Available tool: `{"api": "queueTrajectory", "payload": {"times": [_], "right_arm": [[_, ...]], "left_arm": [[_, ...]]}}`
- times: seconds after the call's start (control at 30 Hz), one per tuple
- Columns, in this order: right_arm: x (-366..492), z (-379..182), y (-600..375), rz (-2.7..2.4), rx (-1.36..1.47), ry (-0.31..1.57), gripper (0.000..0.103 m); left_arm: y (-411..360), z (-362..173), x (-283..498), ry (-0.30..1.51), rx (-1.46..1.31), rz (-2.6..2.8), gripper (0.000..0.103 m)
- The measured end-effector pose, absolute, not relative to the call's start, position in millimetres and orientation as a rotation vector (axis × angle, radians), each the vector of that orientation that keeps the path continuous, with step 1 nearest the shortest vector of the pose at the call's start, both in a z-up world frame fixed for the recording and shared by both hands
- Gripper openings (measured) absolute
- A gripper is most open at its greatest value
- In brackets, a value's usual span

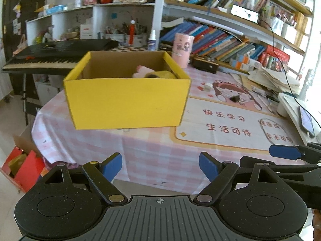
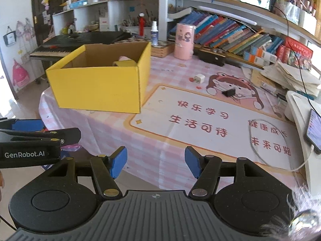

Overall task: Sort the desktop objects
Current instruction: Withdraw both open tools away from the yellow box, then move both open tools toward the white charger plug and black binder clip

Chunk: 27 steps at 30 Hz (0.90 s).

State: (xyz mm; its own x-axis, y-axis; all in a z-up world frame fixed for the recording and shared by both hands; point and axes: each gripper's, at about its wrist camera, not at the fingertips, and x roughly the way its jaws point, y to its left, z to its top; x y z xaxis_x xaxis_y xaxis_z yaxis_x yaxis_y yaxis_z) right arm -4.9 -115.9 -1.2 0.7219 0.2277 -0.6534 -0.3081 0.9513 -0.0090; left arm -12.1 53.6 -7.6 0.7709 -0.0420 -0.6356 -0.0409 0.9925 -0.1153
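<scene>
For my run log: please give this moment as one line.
left gripper: open, empty | right gripper: open, empty | yellow box: holds items | white charger, black clip: on table

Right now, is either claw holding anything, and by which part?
Nothing is held. The left claw and right claw are both open and empty above the table edge.

The yellow box (image 1: 128, 102) is looking like matt cardboard, brown inside; the checked tablecloth (image 1: 140, 152) is showing smooth with a faint sheen; the left tool (image 1: 160, 165) is wearing matt black plastic arms and blue pads (image 1: 113, 165)
</scene>
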Motion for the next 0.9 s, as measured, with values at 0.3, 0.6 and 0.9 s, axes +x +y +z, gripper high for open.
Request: {"api": "queueTrajectory", "payload": {"times": [0.3,0.6,0.9], "right_arm": [[10.0,-4.3,-142.1,0.232,-0.089,0.728,0.062],[34.5,-5.9,-172.6,0.173,-0.073,0.752,0.062],[60.6,-8.9,-200.1,0.121,-0.065,0.781,0.062]], "left_arm": [[25.2,-10.0,11.2,0.714,-0.097,-0.067,0.086],[-4.1,-13.3,44.5,0.731,-0.088,-0.136,0.086],[-29.6,-17.9,75.9,0.749,-0.087,-0.182,0.086]]}}
